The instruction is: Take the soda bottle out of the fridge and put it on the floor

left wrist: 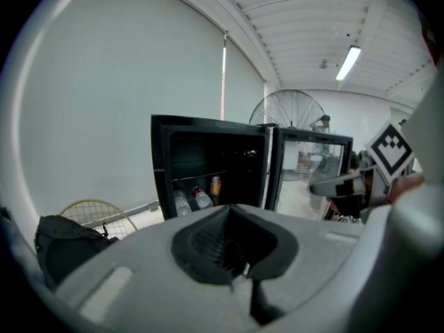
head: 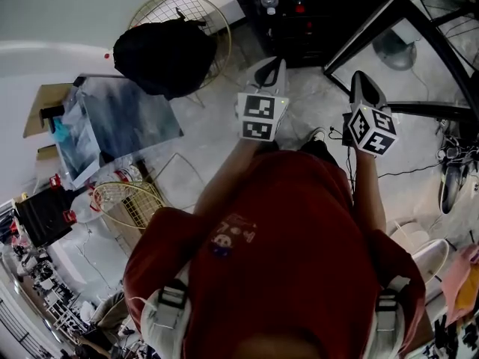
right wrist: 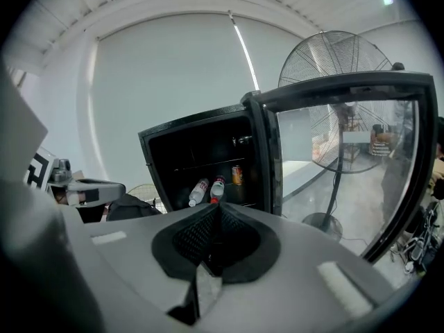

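Fridge point(right wrist: 194, 155) — boxy, black, glass-doored — slim clear plastic bottles point(right wrist: 200, 191) inside

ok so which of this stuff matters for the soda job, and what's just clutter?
Job:
- fridge, door open
- red-capped bottle, likely the soda; label unreadable
- floor
- left gripper and right gripper, both shut, empty

Clutter:
- white-capped bottle
- can
- bag
- fan
- wire basket

Bottles point(right wrist: 199, 191) in fridge point(right wrist: 194, 148): labels too small to read. Head view: fridge cut by top edge.
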